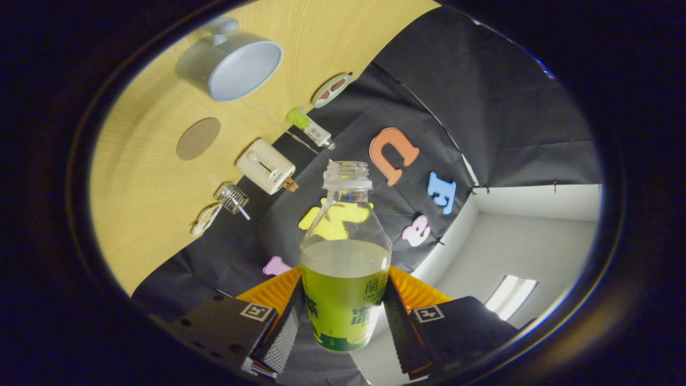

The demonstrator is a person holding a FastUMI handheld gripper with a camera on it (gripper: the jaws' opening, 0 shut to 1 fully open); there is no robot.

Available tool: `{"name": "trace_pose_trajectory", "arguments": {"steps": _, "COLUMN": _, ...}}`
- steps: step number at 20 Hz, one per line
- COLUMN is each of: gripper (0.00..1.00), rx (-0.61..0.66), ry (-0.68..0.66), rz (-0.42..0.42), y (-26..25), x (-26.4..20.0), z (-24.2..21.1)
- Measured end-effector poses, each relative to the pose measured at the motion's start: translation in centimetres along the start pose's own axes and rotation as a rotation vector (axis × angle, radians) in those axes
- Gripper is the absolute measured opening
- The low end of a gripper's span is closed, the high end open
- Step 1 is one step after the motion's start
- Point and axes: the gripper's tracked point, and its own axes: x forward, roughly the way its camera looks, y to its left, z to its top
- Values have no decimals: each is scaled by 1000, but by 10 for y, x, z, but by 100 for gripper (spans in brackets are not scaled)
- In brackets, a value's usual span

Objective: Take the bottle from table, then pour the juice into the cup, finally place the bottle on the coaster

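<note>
One bottle (345, 268) clamped in the hand-held gripper (343, 316); one cup (236, 64), one coaster (198, 138).

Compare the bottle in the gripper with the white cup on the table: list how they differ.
The bottle is clear with a green label; the cup is plain white and opaque. The bottle is tall with a narrow neck; the cup is squat with a wide mouth. The bottle is clamped between the fingers of the gripper, off the table; the cup stands on the table, far beyond them. The bottle holds juice; the cup looks empty. Both are open at the top.
</note>
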Motion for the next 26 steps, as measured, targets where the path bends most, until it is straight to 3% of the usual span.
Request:
{"name": "trace_pose_trajectory", "arguments": {"steps": 10, "gripper": 80, "rx": -8, "ry": -33, "rz": -30, "y": -8, "x": -5, "z": 13}}
{"name": "trace_pose_trajectory", "arguments": {"steps": 16, "gripper": 81, "rx": 109, "ry": 9, "rz": 48, "y": 8, "x": -1, "z": 8}}
{"name": "trace_pose_trajectory", "arguments": {"steps": 21, "gripper": 81, "rx": 372, "ry": 75, "rz": 222, "y": 36, "x": -2, "z": 4}}
{"name": "trace_pose_trajectory", "arguments": {"steps": 26, "gripper": 81, "rx": 713, "ry": 135, "rz": 320, "y": 41, "x": -9, "z": -1}}
